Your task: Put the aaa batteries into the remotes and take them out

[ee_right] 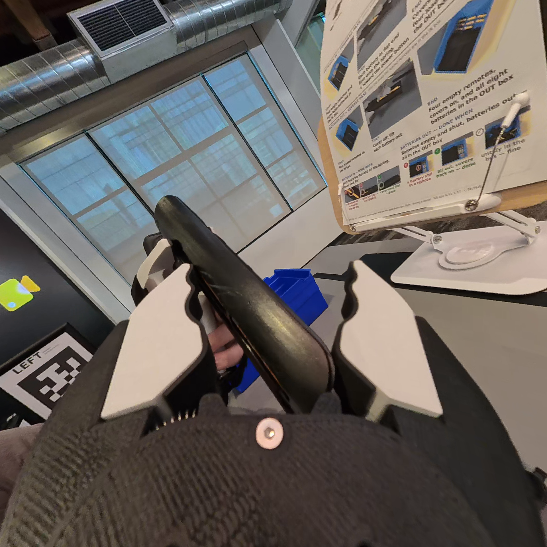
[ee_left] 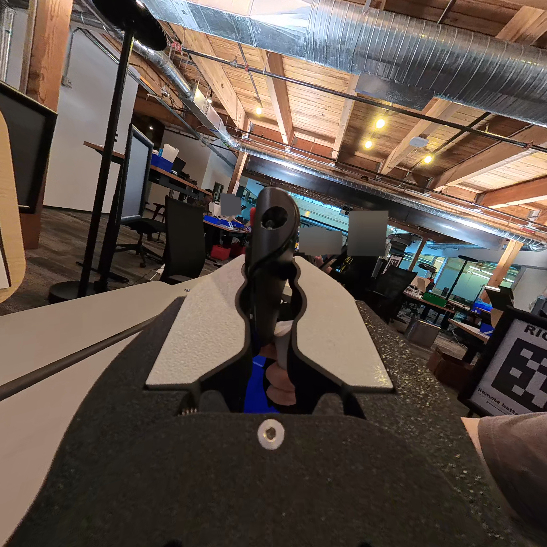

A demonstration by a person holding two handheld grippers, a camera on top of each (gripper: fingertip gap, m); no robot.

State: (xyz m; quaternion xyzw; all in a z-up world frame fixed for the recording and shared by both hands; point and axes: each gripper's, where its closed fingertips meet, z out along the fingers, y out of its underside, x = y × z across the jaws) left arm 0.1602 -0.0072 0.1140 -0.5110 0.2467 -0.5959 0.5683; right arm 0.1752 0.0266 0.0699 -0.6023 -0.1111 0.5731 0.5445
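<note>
In the left wrist view my left gripper (ee_left: 269, 260) is shut on a black remote (ee_left: 270, 236), seen end-on and pointing up and away. Below it, between my fingers, a white finger of the other gripper (ee_left: 282, 340) and a hand (ee_left: 279, 384) show. In the right wrist view the remote (ee_right: 254, 302) runs diagonally between the spread fingers of my open right gripper (ee_right: 269, 268). Its far end is clamped by the left gripper (ee_right: 157, 260) at upper left. Its near end lies close to my right finger's base. No batteries are visible.
A blue bin (ee_right: 299, 290) stands on the grey table (ee_right: 444, 340) behind the remote. An instruction sheet on a white stand (ee_right: 414, 118) is at the right. Framed marker cards stand at the left (ee_right: 44, 379) and, in the left wrist view, at the right (ee_left: 518, 370).
</note>
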